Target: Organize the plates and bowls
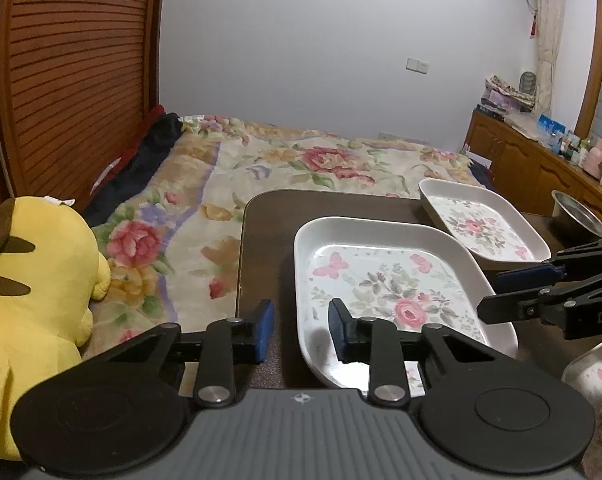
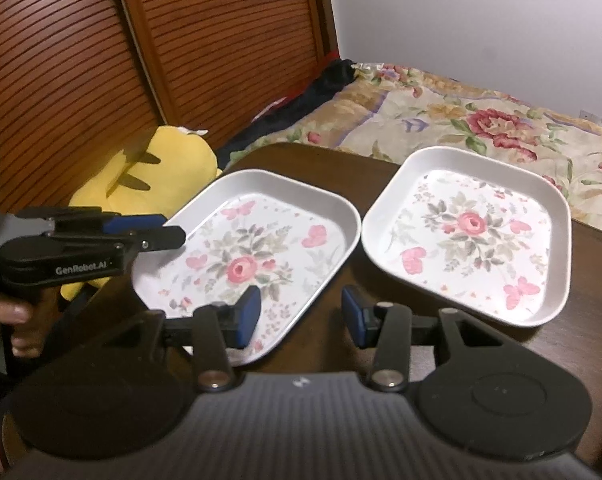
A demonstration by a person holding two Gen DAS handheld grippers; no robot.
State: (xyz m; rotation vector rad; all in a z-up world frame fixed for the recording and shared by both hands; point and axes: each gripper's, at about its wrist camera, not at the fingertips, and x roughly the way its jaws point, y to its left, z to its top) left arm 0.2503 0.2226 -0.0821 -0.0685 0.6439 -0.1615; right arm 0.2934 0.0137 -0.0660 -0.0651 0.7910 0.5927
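Two Floral Trays, Both Tongs Poised to Lift

Two white rectangular trays with pink rose prints sit side by side on the dark brown wooden surface [image 2: 381, 156]. In the right wrist view, the larger oblong floral tray [image 2: 253, 256] lies at about ten o'clock and the squarer floral tray [image 2: 473, 236] at about two o'clock, their rims almost touching.

The left tongs [image 1: 301, 330] are parted wide and hold nothing; they straddle the oblong tray's rim, one blue pad outside it and the other over the tray floor. The right tongs [image 2: 301, 312] are likewise wide open and empty, one pad over the oblong tray's near corner, the other above bare surface between the trays.

The likely step is gripping the oblong tray to stack it with its neighbour. To do it well, seat each pad fully down over the rim before closing, grip opposite edges, and lift level so the glazed tray does not slip or knock the squarer one. A steel bowl [image 1: 573, 216] waits at three o'clock in the left wrist view.
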